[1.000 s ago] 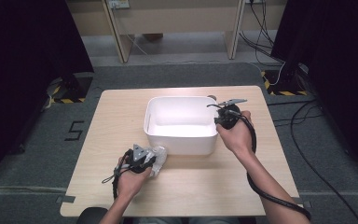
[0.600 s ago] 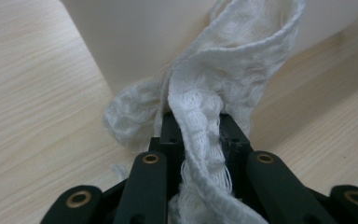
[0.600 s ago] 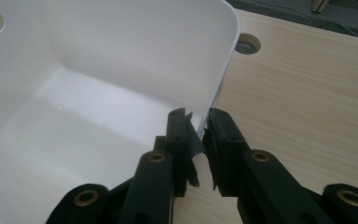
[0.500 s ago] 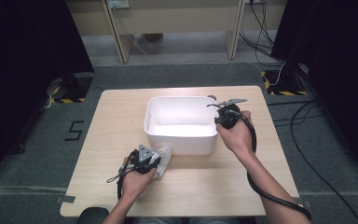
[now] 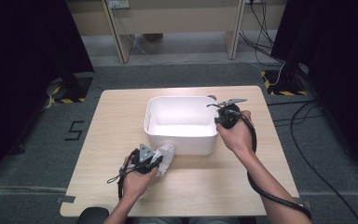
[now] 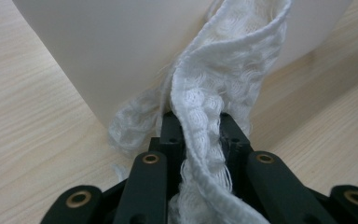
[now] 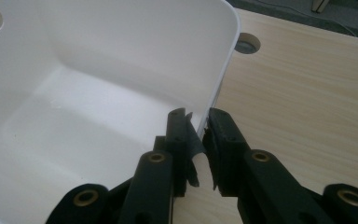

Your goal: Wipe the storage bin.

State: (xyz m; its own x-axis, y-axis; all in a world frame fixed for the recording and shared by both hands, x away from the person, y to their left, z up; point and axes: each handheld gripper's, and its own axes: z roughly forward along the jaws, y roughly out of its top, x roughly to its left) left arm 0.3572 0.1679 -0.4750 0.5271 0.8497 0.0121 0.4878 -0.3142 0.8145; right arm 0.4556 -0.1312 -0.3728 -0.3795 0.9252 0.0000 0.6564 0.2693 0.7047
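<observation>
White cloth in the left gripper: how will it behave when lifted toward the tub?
Likely floppy: the white cloth folds and bunches between the left gripper jaws. Probably light, being thin and open-woven. It may drag or snag on the white tub, whose wall it lies against; the right gripper pinches the tub's rim.

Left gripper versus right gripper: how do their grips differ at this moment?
The left gripper is shut on a soft white cloth lying on the table in front of the white tub; the right gripper clamps the tub's rigid wall at its right end. Both are closed on something white.
</observation>
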